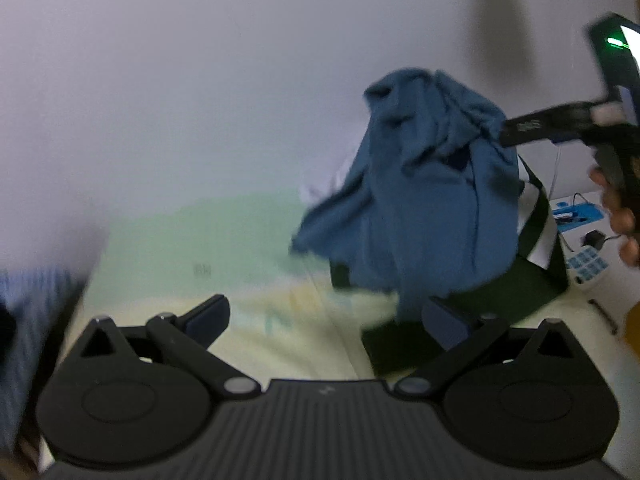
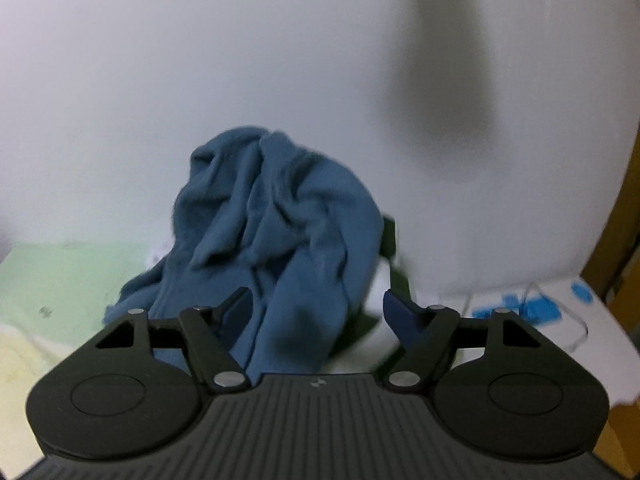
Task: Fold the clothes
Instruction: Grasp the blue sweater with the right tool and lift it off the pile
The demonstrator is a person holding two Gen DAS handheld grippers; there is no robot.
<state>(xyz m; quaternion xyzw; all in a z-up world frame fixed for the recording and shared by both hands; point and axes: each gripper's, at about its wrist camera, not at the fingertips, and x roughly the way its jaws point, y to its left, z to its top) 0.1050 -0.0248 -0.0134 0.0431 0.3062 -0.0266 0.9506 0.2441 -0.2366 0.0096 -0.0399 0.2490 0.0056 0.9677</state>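
1. Here, a crumpled blue garment sits heaped right of centre in the left view, draped over a dark green bag.
2. Left gripper: jaws wide apart, empty.
3. Right gripper: jaws spread, the garment between them but not pinched.

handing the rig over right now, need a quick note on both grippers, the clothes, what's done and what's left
Left gripper: open, empty, over the pale bedding.
Right gripper: fingers spread in its own view; the left view shows its tip at the blue garment, grasp unclear.
Garment: crumpled, bunched up over a dark green bag.
Done: no fold.
Left: spread it flat, then fold.
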